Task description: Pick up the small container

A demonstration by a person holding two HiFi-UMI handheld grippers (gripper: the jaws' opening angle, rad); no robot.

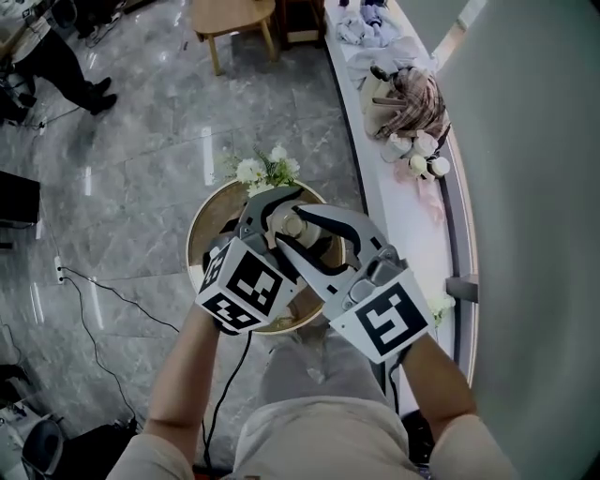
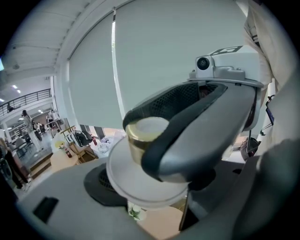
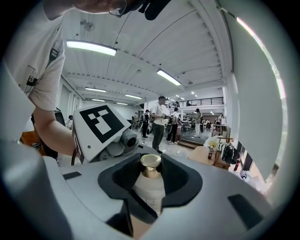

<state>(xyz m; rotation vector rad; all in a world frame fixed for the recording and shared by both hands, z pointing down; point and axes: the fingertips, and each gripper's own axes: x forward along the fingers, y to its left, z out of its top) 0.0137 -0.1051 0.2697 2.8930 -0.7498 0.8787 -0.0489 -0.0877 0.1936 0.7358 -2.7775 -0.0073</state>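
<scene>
The small container (image 1: 296, 226) is a white bottle with a gold cap, held up over the round wooden table (image 1: 200, 239). In the right gripper view its body (image 3: 150, 190) sits between the black pads of my right gripper (image 3: 151, 180), which is shut on it, with the cap pointing away. In the left gripper view the gold cap (image 2: 143, 133) faces the camera and a dark finger of the right gripper wraps across it. My left gripper (image 2: 178, 187) stands wide around the bottle's top, and its pads show no clear press. In the head view, the left gripper (image 1: 279, 217) and right gripper (image 1: 307, 236) meet nose to nose.
White flowers (image 1: 267, 169) stand at the table's far edge. A white curved ledge (image 1: 412, 225) with plush toys (image 1: 410, 108) runs along the right. A wooden stool (image 1: 234, 23) stands far ahead, a cable (image 1: 103, 291) trails on the grey floor, and a person (image 1: 56, 56) is at the far left.
</scene>
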